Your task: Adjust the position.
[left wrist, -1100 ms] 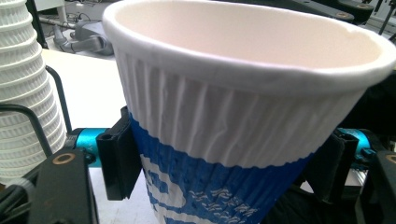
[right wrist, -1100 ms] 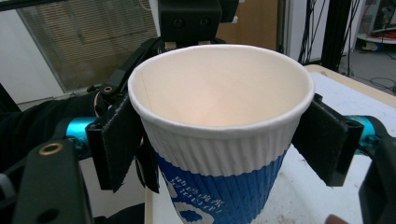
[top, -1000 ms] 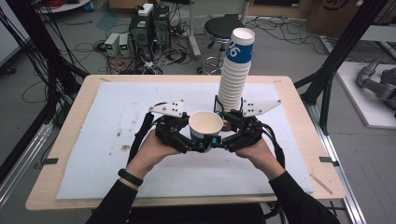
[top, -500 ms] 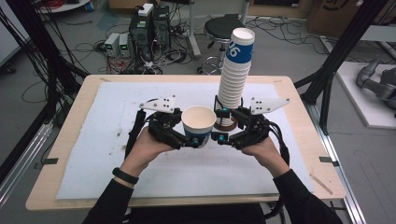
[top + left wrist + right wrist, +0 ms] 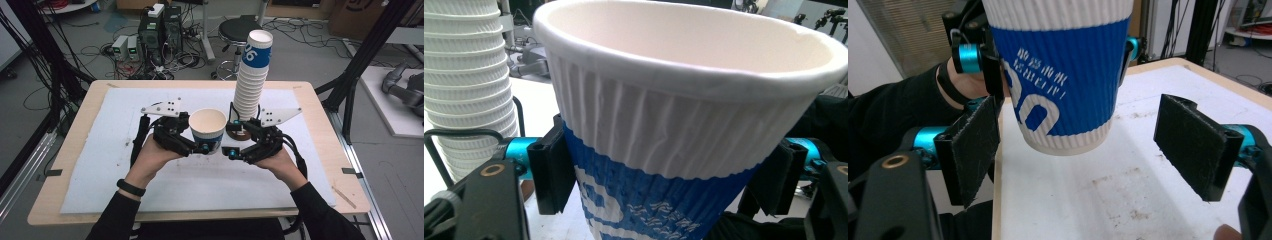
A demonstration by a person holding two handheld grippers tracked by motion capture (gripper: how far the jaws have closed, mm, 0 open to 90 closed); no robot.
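Lifted slightly and carried toward the left of the high view since a second ago, the single paper cup point(image 5: 207, 129) now sits at the centre of that frame, just left of the cup stack point(image 5: 251, 75), with a clear gap between them. It hangs upright above the white mat point(image 5: 100, 165), its base off the surface, as the right gripper view shows from below.

Its carrier is the left gripper point(image 5: 195, 145): in the left gripper view both black pads press the blue band from either side, so the jaws are clamped on the cup point(image 5: 684, 125), low on the wall, probably so the rim stays free and uncrushed.

To the lower right of the cup in the high view, the right gripper point(image 5: 234, 150) points at it from the other side. Its jaws have just been opening and now stand apart, one pad point(image 5: 973, 145) at the left of its own view and one at the right, with the cup's base point(image 5: 1063, 85) above and between them but untouched. I judge this a release after pulling the cup off the stack, which stands on a brown base on the mat in the upper middle, on the wooden table point(image 5: 320, 115).
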